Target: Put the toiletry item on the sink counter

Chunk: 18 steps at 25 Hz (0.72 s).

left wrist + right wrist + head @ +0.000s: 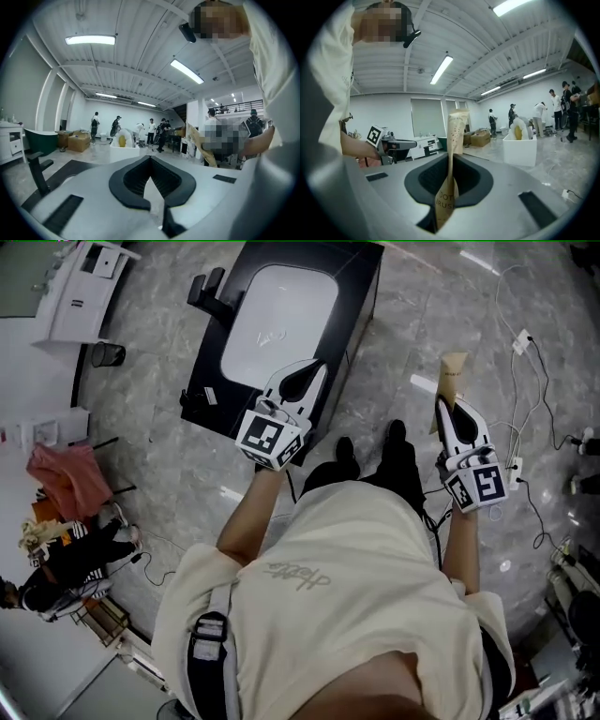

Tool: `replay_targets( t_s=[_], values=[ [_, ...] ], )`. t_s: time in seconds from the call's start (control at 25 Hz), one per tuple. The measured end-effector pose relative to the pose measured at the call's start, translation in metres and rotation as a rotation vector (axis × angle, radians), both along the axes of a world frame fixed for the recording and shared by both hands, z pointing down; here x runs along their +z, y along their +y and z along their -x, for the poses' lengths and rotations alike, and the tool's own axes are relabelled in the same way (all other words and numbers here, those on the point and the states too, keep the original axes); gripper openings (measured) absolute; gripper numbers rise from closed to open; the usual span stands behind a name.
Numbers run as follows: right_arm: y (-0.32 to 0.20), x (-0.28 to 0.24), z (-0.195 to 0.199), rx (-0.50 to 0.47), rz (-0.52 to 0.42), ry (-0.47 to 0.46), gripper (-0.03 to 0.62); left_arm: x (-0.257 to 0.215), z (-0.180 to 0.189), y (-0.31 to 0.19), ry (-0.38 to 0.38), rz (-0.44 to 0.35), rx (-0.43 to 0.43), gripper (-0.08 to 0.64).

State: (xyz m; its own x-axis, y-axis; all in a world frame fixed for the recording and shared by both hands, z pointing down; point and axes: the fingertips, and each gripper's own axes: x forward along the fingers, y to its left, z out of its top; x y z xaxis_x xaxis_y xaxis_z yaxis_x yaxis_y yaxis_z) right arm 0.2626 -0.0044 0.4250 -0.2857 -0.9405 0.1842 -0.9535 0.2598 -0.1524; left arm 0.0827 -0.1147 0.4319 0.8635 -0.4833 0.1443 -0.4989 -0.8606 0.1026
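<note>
Floor: grey veined stone floor [159,456], under my feet.
Counter: black rectangular sink counter [208,367], ahead of me and to my left.
Basin: white rounded basin [278,324], set in the counter top.
Left claw: my left gripper [316,369] is by the counter's near right edge, clenched on nothing.
Right claw: my right gripper [448,409] is over the floor, well apart from the counter, clamped on the packet.
Toiletry item: flat tan paper packet [454,369], pinched edge-on between my right jaws, its top end past the tips.
</note>
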Motion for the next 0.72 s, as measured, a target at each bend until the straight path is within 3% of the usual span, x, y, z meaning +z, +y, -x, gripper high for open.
replay_targets(
  t_s=[0.2, 0.44, 0.72],
  values=[
    [-0.054, 0.003, -0.027, -0.188, -0.011, 0.007, 0.025, -0.007, 0.002, -0.022, -0.034, -0.007, -0.197, 0.003],
    [-0.123, 0.013, -0.058, -0.398, -0.006, 0.068, 0.025, -0.008, 0.010, -0.045, -0.018, 0.033, -0.459, 0.003],
    [-0.176, 0.026, -0.030, -0.606, 0.010, 0.028, 0.025, 0.010, 0.074, -0.030, -0.012, 0.117, -0.770, 0.003]
  ],
)
